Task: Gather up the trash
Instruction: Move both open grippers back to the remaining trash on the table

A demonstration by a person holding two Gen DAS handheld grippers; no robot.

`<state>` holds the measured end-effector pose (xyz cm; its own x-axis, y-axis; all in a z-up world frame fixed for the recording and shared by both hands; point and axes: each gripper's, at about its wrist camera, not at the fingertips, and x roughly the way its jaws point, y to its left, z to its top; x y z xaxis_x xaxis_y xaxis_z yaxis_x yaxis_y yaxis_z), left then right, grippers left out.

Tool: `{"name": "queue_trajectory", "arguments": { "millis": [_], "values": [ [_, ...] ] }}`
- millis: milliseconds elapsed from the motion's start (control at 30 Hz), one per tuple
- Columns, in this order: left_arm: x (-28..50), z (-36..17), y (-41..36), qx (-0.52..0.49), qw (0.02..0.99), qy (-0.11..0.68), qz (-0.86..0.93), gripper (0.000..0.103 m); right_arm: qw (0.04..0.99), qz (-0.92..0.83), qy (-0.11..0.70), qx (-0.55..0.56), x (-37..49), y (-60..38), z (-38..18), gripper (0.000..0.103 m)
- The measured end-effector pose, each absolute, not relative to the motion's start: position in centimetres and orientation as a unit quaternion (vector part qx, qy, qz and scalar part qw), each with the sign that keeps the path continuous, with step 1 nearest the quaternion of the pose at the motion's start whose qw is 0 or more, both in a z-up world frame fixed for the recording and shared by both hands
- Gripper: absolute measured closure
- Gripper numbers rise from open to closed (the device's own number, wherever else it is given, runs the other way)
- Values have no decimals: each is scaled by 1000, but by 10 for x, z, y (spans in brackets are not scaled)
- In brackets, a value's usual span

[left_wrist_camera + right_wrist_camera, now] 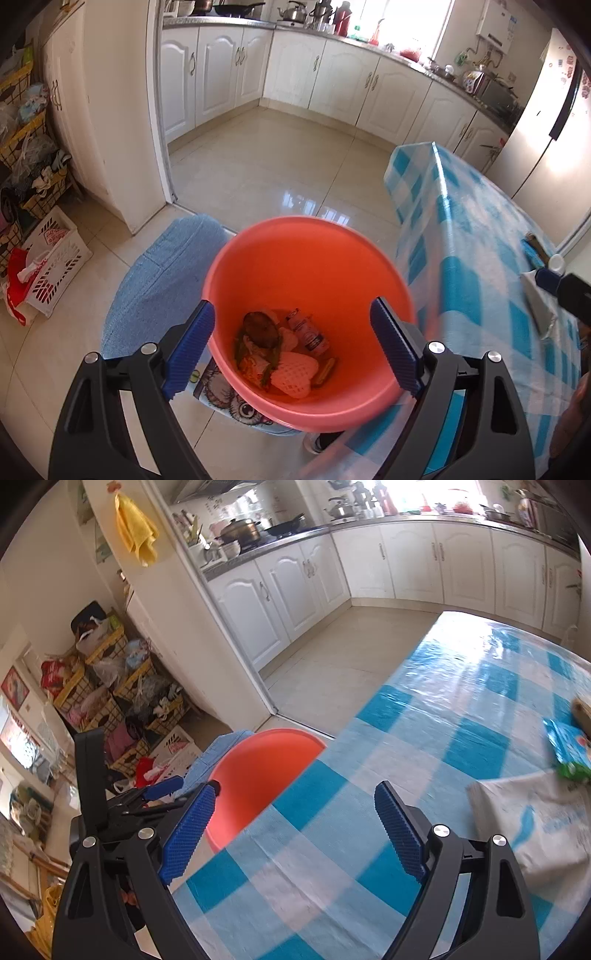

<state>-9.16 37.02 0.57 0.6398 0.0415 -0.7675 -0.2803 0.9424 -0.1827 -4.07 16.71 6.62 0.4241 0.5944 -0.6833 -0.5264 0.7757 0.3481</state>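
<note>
A round orange plastic bucket (310, 266) stood on the floor beside the checked-cloth table's (424, 731) edge, a blue padded stool (162, 273) just behind it. Inside lay a small plastic bottle (308, 330) and white foam netting (293, 373).

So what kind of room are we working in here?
Most likely a home kitchen with a dining corner: white cabinets under a counter holding pots and a kettle, a table in a blue checked cloth, and an orange bucket for trash.
</note>
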Motion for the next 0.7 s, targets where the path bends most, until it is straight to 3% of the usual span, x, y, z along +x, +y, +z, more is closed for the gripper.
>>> {"name": "queue_trajectory", "arguments": {
  "millis": [700],
  "values": [
    [-99, 65, 286, -99, 925, 367, 13, 9, 883, 246, 389, 95, -69, 62, 85, 14]
  ]
}}
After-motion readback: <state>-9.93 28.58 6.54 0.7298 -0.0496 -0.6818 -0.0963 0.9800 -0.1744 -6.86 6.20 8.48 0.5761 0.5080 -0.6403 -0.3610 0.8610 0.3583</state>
